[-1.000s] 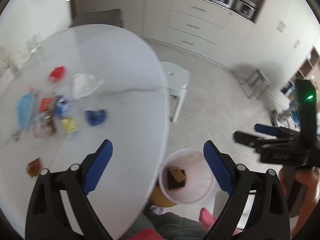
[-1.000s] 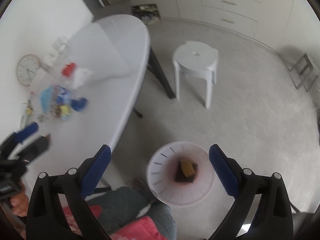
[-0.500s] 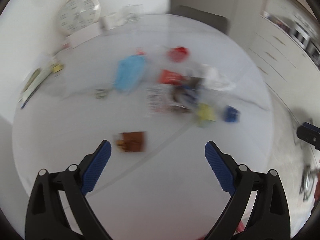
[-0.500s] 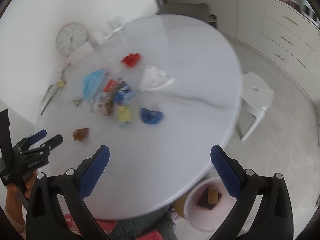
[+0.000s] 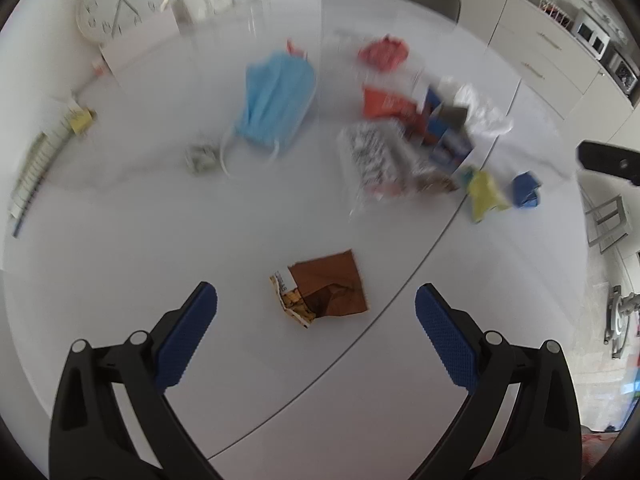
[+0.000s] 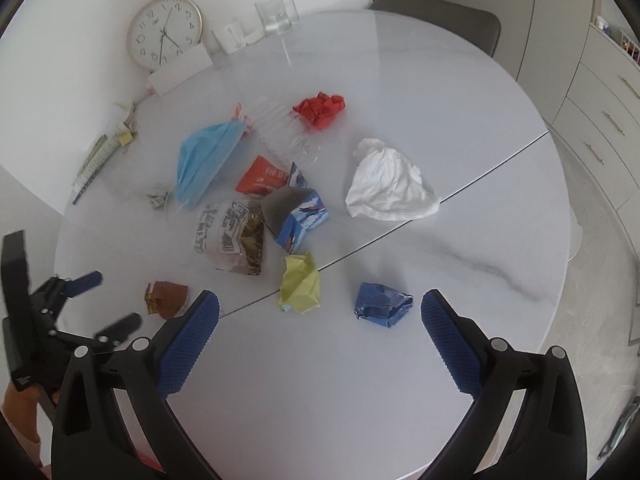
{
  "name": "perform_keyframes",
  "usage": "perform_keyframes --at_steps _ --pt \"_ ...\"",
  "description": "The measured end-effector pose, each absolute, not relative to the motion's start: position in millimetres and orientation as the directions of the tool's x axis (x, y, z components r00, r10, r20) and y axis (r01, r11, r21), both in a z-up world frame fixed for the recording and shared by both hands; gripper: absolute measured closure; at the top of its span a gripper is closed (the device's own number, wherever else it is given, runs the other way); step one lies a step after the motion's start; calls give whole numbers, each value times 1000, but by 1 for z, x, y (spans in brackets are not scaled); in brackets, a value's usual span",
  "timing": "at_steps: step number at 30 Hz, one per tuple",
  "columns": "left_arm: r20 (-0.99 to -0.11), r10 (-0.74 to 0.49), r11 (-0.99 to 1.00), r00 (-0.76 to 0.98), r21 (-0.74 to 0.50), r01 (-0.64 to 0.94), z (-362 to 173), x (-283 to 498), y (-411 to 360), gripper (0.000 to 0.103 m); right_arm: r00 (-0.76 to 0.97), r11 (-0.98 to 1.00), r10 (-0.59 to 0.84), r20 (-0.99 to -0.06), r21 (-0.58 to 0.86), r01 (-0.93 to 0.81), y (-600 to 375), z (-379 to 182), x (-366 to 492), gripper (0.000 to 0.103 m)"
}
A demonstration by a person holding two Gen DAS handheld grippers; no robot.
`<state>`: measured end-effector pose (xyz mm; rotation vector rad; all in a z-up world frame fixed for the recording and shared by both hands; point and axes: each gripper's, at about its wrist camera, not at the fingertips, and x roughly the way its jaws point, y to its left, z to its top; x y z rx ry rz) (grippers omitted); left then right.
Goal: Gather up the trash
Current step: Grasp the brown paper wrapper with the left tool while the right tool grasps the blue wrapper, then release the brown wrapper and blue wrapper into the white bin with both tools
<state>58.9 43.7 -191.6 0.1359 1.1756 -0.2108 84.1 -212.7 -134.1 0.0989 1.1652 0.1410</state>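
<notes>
The left claw [image 5: 316, 310] is wide open and holds nothing; its jaws have just been opening, with nothing pressed between them. It hangs over the brown wrapper [image 5: 326, 294], which lies flat on the table [image 5: 160, 240], between the two blue pads but not touching them. The right claw [image 6: 320, 316] is also wide open and empty. Just past it lie the yellow wad [image 6: 300, 284] and the blue wad [image 6: 382, 304], both close to the near edge of the pile. What could go wrong? The brown wrapper is thin and flat, so the pads might slide over it and push it away rather than pinch it. The yellow wad sits right on the table's seam [image 6: 400, 232], and a pad could catch there. Farther off, the mask [image 6: 208, 164], carton [image 6: 298, 216], clear bag [image 6: 232, 232] and red packet [image 6: 262, 178] lie bunched together, so a grab there could drag a neighbour along or knock it about. The white tissue [image 6: 386, 184] is soft and may slip out. At the far edge stand glasses [image 6: 276, 16] and a clock [image 6: 165, 32]; a wide swing could tip them.
</notes>
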Motion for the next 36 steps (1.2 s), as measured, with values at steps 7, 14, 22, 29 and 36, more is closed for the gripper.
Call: perform_keyframes --at_steps 7,14,22,29,36 --pt "-947 -93 980 307 -32 199 -239 82 48 22 330 994 96 -939 105 9 -227 -153 88 3" --pt "-934 -119 973 337 -42 228 -245 90 48 49 318 996 67 -946 80 28 -238 -161 85 3" --pt "-922 -203 969 331 -141 204 -240 87 66 66 303 997 75 -950 62 -53 -237 -187 92 11" --pt "-920 -196 968 338 -125 220 -223 79 74 67 268 993 21 -963 -11 -116 -232 -215 106 17" --pt "-907 -211 956 365 -114 269 -200 75 59 67 237 992 17 -971 -14 -128 -231 -227 111 54"
